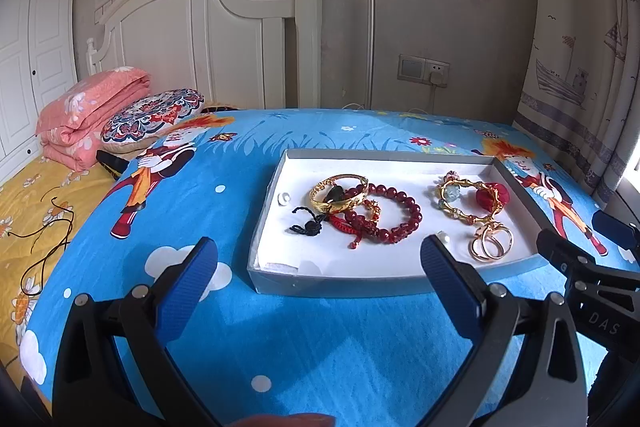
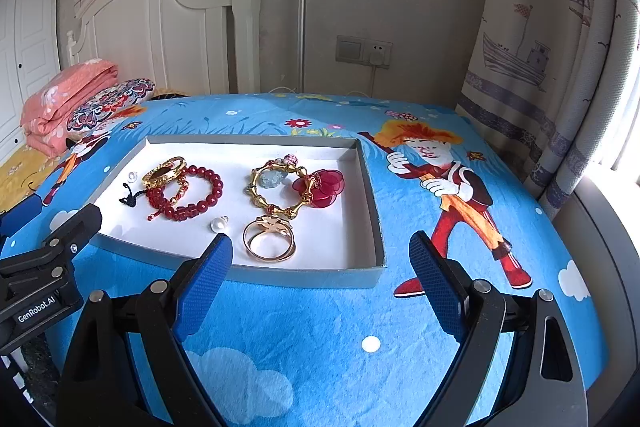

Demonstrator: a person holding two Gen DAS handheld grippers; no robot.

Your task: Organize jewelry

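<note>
A shallow grey tray (image 1: 276,273) (image 2: 370,183) with a white lining lies on a blue cartoon cloth. Inside it are a gold bangle (image 1: 340,205) (image 2: 164,173), a red bead bracelet (image 1: 394,213) (image 2: 200,195), a gold bamboo-style bracelet (image 1: 468,201) (image 2: 276,187) with a red flower (image 1: 496,195) (image 2: 320,187), gold rings (image 1: 490,245) (image 2: 270,241), a black knotted cord (image 1: 306,225) (image 2: 128,197) and a pearl (image 2: 218,225). My left gripper (image 1: 320,259) stands open before the tray's near wall. My right gripper (image 2: 322,255) is open at the tray's near right corner. Neither holds anything.
The cloth covers a table (image 1: 320,339) (image 2: 320,339) beside a bed with a pink folded quilt (image 1: 92,107), a patterned cushion (image 1: 152,115) and a white headboard (image 1: 208,39). A curtain (image 2: 560,67) hangs at the right. Loose cord (image 1: 44,247) lies on the yellow sheet.
</note>
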